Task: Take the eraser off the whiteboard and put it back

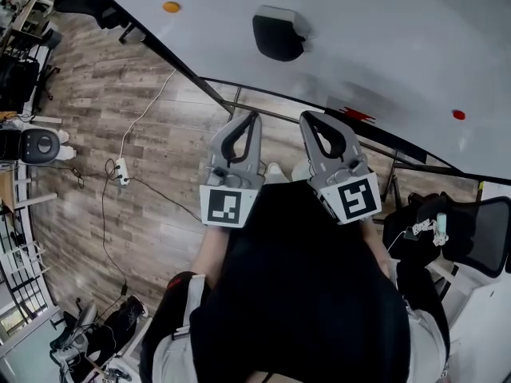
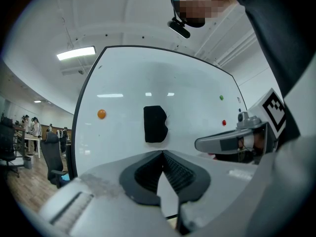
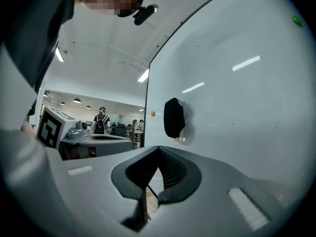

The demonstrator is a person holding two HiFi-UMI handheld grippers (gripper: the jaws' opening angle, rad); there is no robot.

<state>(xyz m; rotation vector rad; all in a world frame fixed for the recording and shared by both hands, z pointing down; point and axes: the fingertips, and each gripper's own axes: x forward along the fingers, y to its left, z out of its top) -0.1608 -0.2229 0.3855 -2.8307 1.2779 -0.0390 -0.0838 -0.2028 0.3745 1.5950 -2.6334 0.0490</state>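
A black eraser (image 1: 278, 35) sticks to the whiteboard (image 1: 399, 38), some way ahead of both grippers. My left gripper (image 1: 254, 116) and right gripper (image 1: 307, 116) are held side by side in front of the board, pointing at it, apart from it. Both are shut with nothing between their jaws. In the left gripper view the eraser (image 2: 155, 124) sits just above the closed tips (image 2: 162, 153). In the right gripper view the eraser (image 3: 173, 117) is seen edge-on above that gripper's closed tips (image 3: 159, 148).
An orange magnet (image 1: 171, 7) sits left of the eraser, a red magnet (image 1: 458, 115) far right, a green one (image 2: 221, 98) higher up. The board's metal stand (image 1: 239, 102) and cables (image 1: 120, 166) are on the wooden floor. An office chair (image 1: 471, 230) stands at the right.
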